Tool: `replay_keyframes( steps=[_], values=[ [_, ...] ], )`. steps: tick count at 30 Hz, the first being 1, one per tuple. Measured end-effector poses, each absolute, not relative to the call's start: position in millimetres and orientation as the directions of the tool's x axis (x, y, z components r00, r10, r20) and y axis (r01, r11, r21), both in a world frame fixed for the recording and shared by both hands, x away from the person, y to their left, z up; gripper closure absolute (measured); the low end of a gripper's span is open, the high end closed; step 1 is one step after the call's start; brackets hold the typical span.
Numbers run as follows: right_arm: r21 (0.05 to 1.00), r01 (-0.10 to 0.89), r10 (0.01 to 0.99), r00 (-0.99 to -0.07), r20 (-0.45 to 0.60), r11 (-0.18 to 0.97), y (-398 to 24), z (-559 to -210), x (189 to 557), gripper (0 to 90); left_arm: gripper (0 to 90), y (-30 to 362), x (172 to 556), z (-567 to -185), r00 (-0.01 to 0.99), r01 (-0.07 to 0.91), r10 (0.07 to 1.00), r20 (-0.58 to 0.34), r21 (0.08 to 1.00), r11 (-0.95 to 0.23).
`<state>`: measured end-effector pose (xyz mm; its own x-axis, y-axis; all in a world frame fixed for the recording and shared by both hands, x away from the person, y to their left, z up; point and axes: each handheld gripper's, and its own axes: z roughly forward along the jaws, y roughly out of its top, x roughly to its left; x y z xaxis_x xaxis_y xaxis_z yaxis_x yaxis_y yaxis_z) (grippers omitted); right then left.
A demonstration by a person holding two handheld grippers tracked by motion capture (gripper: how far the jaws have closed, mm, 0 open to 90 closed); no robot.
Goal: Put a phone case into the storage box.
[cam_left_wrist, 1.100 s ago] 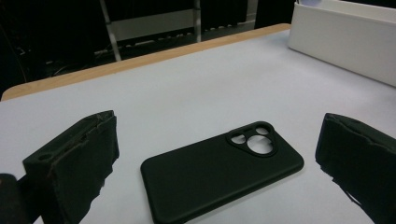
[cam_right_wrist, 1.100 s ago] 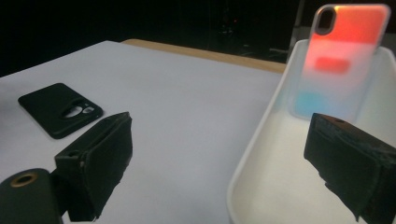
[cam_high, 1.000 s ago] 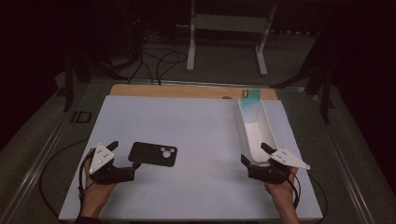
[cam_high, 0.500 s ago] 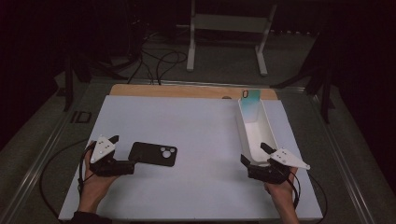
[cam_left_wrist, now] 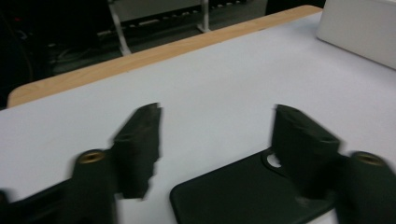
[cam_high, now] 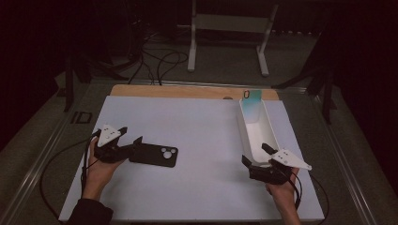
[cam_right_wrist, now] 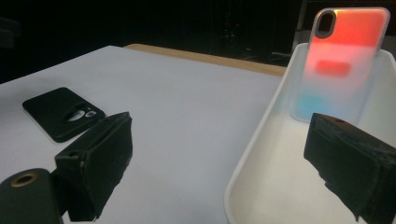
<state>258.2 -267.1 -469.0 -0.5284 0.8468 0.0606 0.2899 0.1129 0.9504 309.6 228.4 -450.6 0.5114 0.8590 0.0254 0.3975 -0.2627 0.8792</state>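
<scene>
A black phone case [cam_high: 155, 155] lies flat on the white mat, camera cutout facing up. My left gripper [cam_high: 131, 137] is at its left end. In the left gripper view the case's [cam_left_wrist: 243, 196] end lies between the jaws of my left gripper [cam_left_wrist: 219, 144], close to the right jaw and apart from the left one; the jaws have just been closing. My right gripper [cam_high: 256, 153] stands open at the near end of a long white tray [cam_high: 244, 129]. A red and blue phone case [cam_right_wrist: 343, 70] leans against the tray's [cam_right_wrist: 261, 140] far wall, ahead of my right gripper [cam_right_wrist: 219, 126].
The white mat [cam_high: 197, 122] covers most of a wooden tabletop [cam_high: 178, 91]. Beyond the table stand a white metal frame [cam_high: 227, 28] and loose cables [cam_high: 159, 61] on the floor. A cable trails from each gripper toward the near edge.
My left gripper has moved forward and right onto the black case's end, and its jaws have narrowed. The right gripper, the tray and both cases have stayed put.
</scene>
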Motion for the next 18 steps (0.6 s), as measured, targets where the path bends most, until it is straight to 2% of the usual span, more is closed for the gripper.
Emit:
replay_keyframes(
  steps=[4,6,7,10,12,13,18],
  values=[
    [0.95,0.291,0.847,-0.528,0.063,0.111,-267,-469,258,8.0,54.0,229,321,-455,0.511,0.41,0.859,0.007,0.877,-0.251],
    [0.95,0.29,0.847,-0.528,0.061,0.113,-267,-469,258,8.0,54.0,230,333,-462,0.524,0.438,0.852,-0.022,0.864,-0.247],
    [0.95,0.292,0.845,-0.531,0.062,0.114,-266,-470,258,8.0,68.2,230,337,-465,0.518,0.446,0.855,-0.021,0.86,-0.248],
    [0.949,0.294,0.845,-0.531,0.061,0.117,-266,-470,258,8.0,78.9,230,344,-470,0.508,0.465,0.861,-0.023,0.849,-0.252],
    [0.949,0.295,0.845,-0.531,0.063,0.115,-266,-470,258,8.0,78.9,230,353,-480,0.504,0.497,0.863,-0.022,0.825,-0.269],
    [0.949,0.294,0.845,-0.531,0.062,0.115,-267,-471,258,8.0,89.5,230,357,-483,0.506,0.511,0.862,-0.032,0.816,-0.269],
    [0.949,0.294,0.846,-0.53,0.061,0.116,-267,-471,258,8.0,90.0,229,369,-498,0.507,0.565,0.861,-0.046,0.772,-0.291]
  ],
)
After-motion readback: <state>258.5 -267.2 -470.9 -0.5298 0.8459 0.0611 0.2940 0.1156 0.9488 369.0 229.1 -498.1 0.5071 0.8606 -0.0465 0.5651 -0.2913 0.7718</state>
